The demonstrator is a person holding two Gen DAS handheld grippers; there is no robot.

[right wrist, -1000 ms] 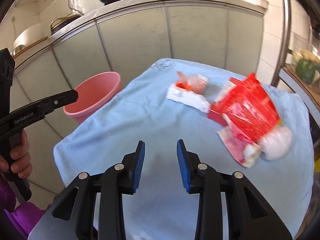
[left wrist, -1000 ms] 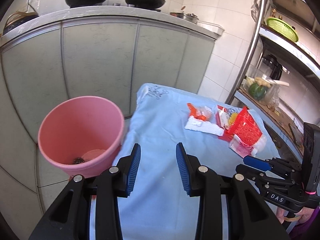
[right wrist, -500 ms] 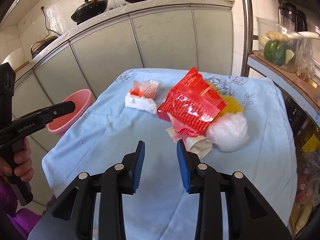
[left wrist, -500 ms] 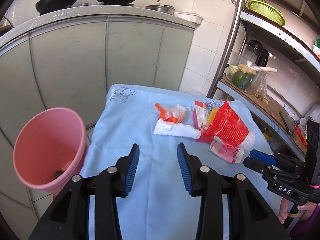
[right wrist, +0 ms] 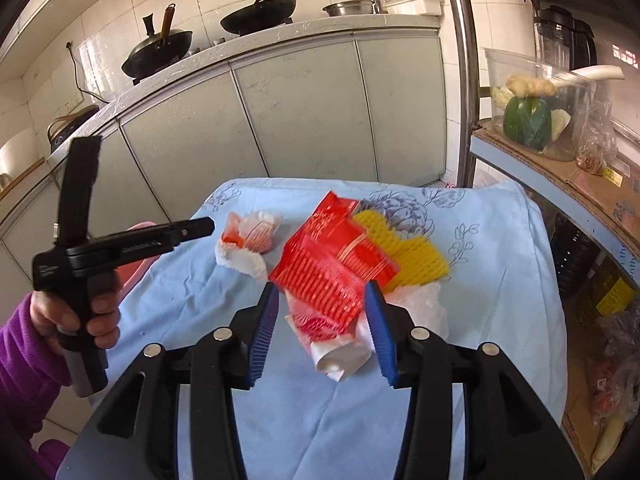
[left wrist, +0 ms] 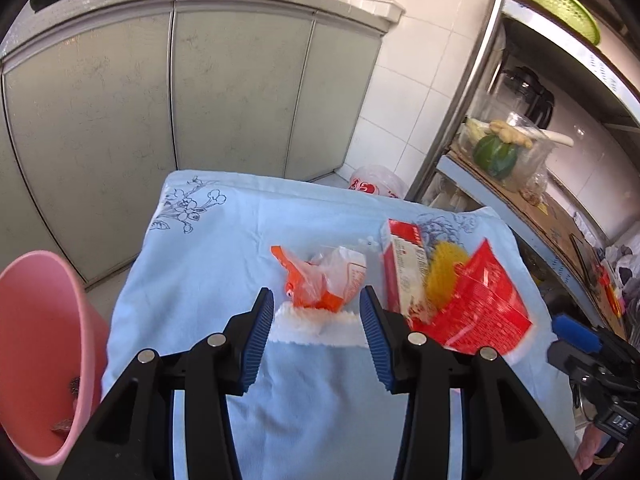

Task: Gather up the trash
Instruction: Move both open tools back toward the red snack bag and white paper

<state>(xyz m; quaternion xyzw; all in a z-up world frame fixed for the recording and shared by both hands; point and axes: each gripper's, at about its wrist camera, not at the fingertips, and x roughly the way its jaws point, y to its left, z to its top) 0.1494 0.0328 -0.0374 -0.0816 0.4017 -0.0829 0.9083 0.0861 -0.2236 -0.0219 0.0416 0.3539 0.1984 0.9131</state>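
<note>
On the blue-clothed surface (left wrist: 208, 280), trash is piled at the far right: an orange wrapper (left wrist: 316, 280) on a white tissue (left wrist: 316, 326), and a red bag (right wrist: 332, 264). The left gripper (left wrist: 316, 320) and right gripper (right wrist: 320, 322) are held wide, fingers just opened, nothing gripped. A pink bin (left wrist: 36, 352) is seen at left.

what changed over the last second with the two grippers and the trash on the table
Both grippers closed in on the trash, jaws just opening wider. The left gripper swung away from the pink bucket to frame the orange wrapper and white tissue; the right gripper now frames the red bag. Nothing is gripped yet. The trash lies where it was on the blue cloth.
</note>
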